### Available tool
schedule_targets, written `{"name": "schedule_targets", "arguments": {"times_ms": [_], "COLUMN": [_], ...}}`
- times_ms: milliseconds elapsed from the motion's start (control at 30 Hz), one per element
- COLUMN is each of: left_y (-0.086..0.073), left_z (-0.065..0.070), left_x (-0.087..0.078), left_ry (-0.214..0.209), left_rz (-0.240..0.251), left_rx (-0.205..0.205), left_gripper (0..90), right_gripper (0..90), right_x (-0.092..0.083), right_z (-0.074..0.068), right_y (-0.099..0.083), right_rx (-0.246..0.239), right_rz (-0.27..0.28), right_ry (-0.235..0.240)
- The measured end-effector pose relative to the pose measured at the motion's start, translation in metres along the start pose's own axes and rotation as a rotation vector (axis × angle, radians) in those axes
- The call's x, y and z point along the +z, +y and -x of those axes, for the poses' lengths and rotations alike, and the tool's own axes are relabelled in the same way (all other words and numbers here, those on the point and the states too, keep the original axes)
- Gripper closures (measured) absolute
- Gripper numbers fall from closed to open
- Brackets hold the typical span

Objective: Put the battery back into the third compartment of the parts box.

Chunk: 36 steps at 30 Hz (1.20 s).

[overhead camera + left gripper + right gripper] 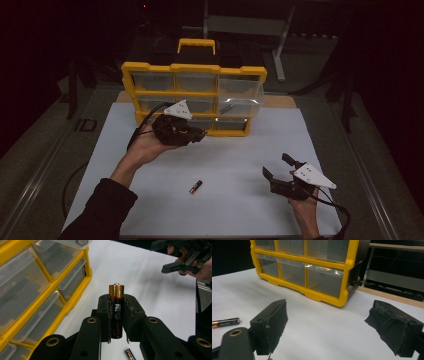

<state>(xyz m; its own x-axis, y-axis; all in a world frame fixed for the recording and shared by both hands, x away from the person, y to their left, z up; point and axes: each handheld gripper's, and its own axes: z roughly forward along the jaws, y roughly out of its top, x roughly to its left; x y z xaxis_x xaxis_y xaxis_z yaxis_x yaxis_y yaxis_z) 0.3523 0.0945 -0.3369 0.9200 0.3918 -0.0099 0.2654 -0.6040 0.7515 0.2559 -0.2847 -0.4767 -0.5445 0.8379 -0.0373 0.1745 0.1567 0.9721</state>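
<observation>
My left gripper [116, 306] is shut on a black and copper battery [116, 312], which stands up between the pads with its copper end out. In the high view that left gripper [197, 135] hovers just in front of the yellow drawer cabinet [195, 68]. A second battery [195, 187] lies flat on the white table sheet, also seen as the loose battery [225, 322] at the left of the right gripper view. My right gripper [277, 166] rests at the right of the sheet, jaws wide open with nothing between them; the same right gripper [327, 322] faces the cabinet.
The cabinet [347, 270] has clear plastic drawers; one at the right [241, 92] is pulled out, and a small item [227, 107] lies in the drawer below it. The white sheet [240, 150] covers the table. Dark floor and a metal stand [280, 40] lie behind.
</observation>
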Motion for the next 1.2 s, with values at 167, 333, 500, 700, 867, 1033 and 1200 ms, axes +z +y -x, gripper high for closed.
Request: {"name": "schedule_targets", "arguments": {"times_ms": [167, 333, 500, 700, 867, 1033, 1200], "left_y": [0.003, 0.007, 0.011, 0.018, 0.022, 0.027, 0.032], "left_z": [-0.001, -0.004, -0.006, -0.006, -0.008, -0.009, -0.010], "left_x": [-0.003, -0.008, -0.010, -0.012, -0.014, -0.017, -0.019], "left_ry": [-0.001, 0.001, 0.005, 0.008, 0.013, 0.019, 0.024], "left_rz": [0.011, 0.032, 0.043, 0.054, 0.070, 0.081, 0.097], "left_rx": [0.003, 0.001, 0.000, 0.005, 0.003, 0.004, 0.004], "left_gripper": [78.0, 78.0, 78.0, 78.0, 78.0, 78.0, 78.0], "right_gripper": [14.1, 14.1, 14.1, 14.1, 14.0, 14.1, 14.1], "right_x": [0.000, 0.000, 0.000, 0.000, 0.000, 0.000, 0.000], "right_z": [0.000, 0.000, 0.000, 0.000, 0.000, 0.000, 0.000], "right_y": [0.000, 0.000, 0.000, 0.000, 0.000, 0.000, 0.000], "right_rx": [0.000, 0.001, -0.001, 0.000, 0.001, 0.001, 0.001], "right_rz": [0.000, 0.000, 0.000, 0.000, 0.000, 0.000, -0.001], "right_ry": [0.000, 0.000, 0.000, 0.001, 0.001, 0.002, 0.002]}}
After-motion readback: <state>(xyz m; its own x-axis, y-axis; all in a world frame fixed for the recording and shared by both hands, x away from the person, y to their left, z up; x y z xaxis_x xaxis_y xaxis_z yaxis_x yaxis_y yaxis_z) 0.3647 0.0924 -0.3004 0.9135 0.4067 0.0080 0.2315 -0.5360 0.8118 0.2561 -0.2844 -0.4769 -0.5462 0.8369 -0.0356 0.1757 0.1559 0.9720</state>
